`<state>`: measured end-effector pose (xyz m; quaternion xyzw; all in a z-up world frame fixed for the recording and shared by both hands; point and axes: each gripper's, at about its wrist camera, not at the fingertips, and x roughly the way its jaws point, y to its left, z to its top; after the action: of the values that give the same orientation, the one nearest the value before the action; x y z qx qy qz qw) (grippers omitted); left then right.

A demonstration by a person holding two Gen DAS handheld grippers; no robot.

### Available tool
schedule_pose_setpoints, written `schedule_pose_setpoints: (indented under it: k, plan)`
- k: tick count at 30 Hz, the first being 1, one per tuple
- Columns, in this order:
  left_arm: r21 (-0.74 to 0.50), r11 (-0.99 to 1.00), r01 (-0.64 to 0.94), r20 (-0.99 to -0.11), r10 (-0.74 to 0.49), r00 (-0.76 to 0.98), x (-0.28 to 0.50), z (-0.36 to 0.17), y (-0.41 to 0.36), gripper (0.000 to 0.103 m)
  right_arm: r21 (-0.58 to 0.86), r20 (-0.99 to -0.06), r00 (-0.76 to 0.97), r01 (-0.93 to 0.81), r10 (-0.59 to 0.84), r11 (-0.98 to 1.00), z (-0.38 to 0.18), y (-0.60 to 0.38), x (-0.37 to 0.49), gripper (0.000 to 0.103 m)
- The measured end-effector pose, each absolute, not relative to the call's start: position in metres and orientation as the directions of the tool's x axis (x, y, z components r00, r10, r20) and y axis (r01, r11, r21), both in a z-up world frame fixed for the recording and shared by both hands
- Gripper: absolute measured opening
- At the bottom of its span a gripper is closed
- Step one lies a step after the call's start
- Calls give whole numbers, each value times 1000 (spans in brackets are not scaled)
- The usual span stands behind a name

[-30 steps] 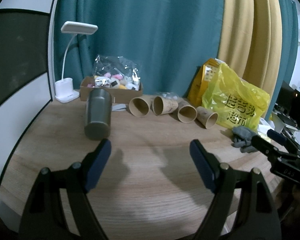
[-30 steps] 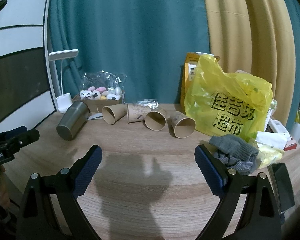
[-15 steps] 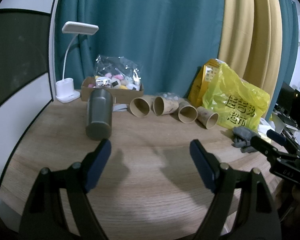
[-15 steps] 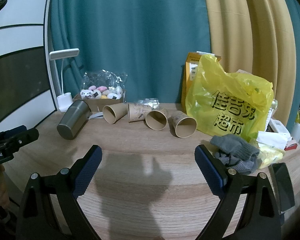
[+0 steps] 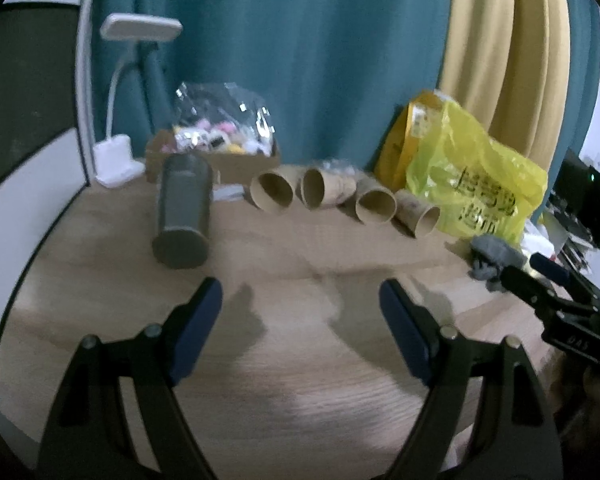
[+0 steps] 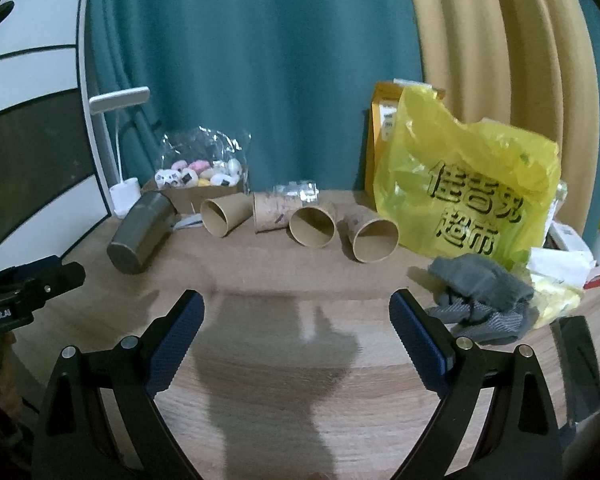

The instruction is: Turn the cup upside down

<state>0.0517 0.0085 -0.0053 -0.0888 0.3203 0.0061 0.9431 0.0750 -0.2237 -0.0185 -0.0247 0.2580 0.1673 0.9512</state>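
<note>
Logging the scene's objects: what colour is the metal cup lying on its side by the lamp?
Dark grey-green; the metal cup shows best in the right wrist view.

My left gripper (image 5: 300, 312) and right gripper (image 6: 296, 320) have black triangular-cutout frames, silver screws and dark blue pads (image 6: 418, 340).

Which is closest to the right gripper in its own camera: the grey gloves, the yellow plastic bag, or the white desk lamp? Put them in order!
1. Crumpled grey gloves, just beside the right gripper, on its right.
2. Yellow plastic bag, behind the gloves, right side.
3. White desk lamp, far back left by the curtain.
</note>
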Motion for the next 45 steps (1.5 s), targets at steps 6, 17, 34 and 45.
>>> schedule_pose_setpoints:
  k: [6, 17, 34, 45]
  plan:
    - [-128, 991, -27, -698, -71, 712, 122, -11, 20, 82, 76, -546, 780, -316, 305, 946, -29, -229, 111, 96]
    - [-46, 999, 28, -775, -53, 629, 261, -7, 34, 82, 101, -585, 749, -315, 312, 944, -42, -217, 182, 96]
    - [53, 998, 39, -906, 32, 422, 407, -78, 35, 81, 166, -630, 715, -256, 302, 952, -70, -227, 235, 96]
    - [14, 1000, 20, -887, 3, 462, 383, -71, 38, 65, 168, -628, 718, -252, 301, 953, -69, -229, 234, 96]
